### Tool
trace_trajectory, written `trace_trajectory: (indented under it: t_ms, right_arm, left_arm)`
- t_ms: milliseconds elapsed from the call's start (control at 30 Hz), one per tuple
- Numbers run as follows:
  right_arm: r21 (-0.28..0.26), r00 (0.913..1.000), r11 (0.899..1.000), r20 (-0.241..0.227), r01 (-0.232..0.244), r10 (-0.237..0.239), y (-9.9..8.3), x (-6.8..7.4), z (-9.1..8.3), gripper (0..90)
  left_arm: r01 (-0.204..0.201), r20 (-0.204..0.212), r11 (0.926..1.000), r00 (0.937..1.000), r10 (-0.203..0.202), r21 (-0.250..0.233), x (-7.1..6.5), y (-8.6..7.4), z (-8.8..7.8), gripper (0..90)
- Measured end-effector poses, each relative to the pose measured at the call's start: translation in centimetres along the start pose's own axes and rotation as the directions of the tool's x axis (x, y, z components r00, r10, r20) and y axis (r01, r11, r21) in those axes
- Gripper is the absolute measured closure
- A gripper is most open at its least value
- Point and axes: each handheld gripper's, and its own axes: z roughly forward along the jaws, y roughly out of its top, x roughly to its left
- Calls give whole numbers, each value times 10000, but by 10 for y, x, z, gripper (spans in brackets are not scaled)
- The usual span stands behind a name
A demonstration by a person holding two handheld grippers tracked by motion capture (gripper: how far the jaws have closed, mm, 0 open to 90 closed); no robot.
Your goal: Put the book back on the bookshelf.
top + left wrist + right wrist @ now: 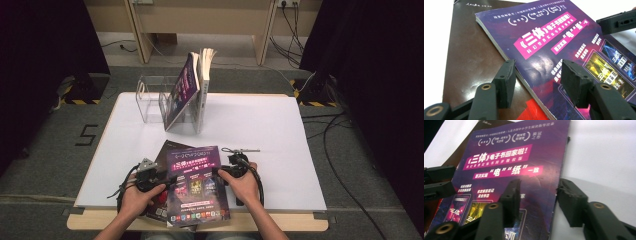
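**Both grippers straddle the purple magazine's edges**

The left gripper [536, 75] stands part-open astride the glossy purple magazine [196, 182]'s left edge; the right gripper [537, 195] likewise straddles its right edge, pads not pressing. The magazine lies on a dark brown book [466, 55] at the white table [280, 145]'s near edge. Judged step: gripping; next, close both and lift toward the clear acrylic rack [150, 100].

Around the purple magazine [196, 186], the counter [280, 135] lies bare to its right and beyond it, giving wide passage. A brown magazine [161, 159] lies under its left edge. The left claw [159, 178] straddles the purple magazine's left edge, the right claw [220, 171] its right edge. Well beyond stands a clear acrylic rack [150, 102] with upright magazines [192, 90], blocking the far middle.
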Motion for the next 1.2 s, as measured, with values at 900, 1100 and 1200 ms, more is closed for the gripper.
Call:
trace_trajectory:
  t_ms: [900, 1100, 1200]
  right_arm:
    - [855, 9943, 9941, -773, -668, 735, 3, -6, -5, 551]
    - [801, 9914, 9938, -996, -769, 848, 2, -8, -5, 515]
    - [810, 9896, 9928, -1070, -880, 965, 3, -9, -5, 498]
  left_arm:
    - [351, 124, 9994, 9993, -351, -6, 2, 1, -1, 412]
    - [479, 186, 9988, 9987, -479, 32, 3, 1, -2, 419]
    - [493, 254, 9987, 9984, -495, 105, 3, 0, -3, 416]
